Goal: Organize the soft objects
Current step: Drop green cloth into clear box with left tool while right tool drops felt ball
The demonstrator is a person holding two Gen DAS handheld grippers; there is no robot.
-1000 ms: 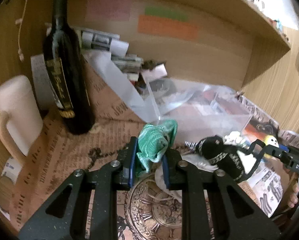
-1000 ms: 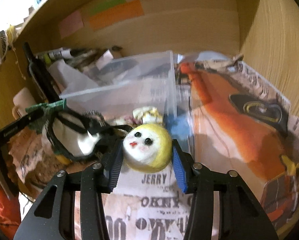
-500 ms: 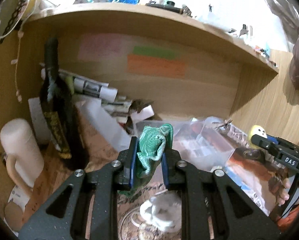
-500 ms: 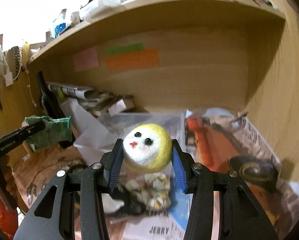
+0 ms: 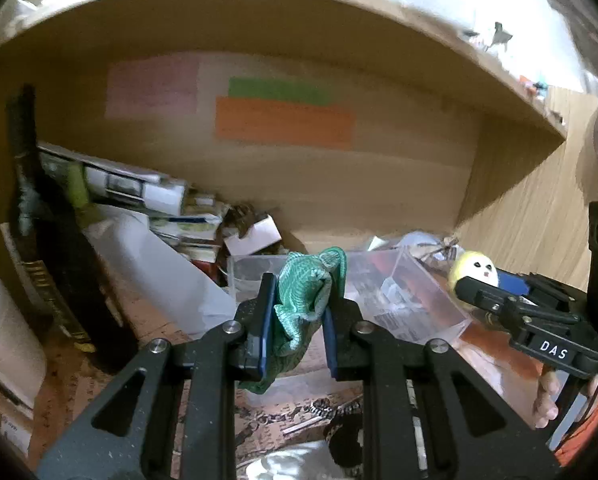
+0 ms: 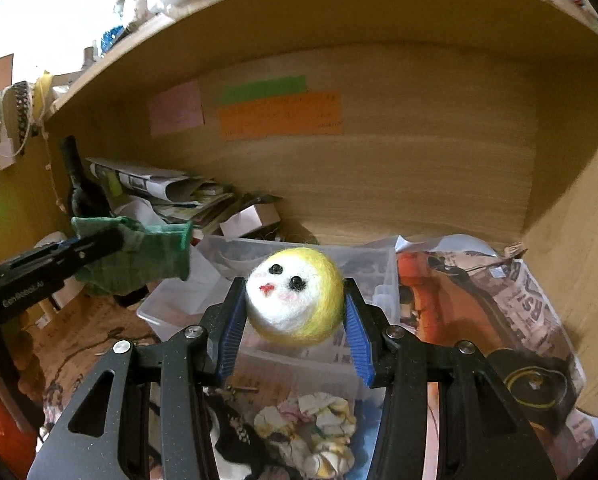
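In the left wrist view, our left gripper [image 5: 297,320] is closed on the green knitted cloth [image 5: 307,300], which bulges between the blue pads and hangs a little below them. One second ago this gripper was low over the brown paper and the dark striped toy; now it is lifted, and the clear plastic bin [image 5: 403,300] lies just behind the cloth. The wine bottle [image 5: 47,248] stands at the left, well apart.

In the right wrist view, our right gripper [image 6: 295,316] is closed on the yellow felt ball [image 6: 295,294] with a small face, squeezed from both sides. One second ago it was low near the newspaper; now it is raised in front of the bin [image 6: 379,280], and a crumpled patterned cloth [image 6: 315,436] lies below on the surface.

We judge that both soft things are picked up and carried toward the bin; neither is inside yet, so the release over it is what remains.
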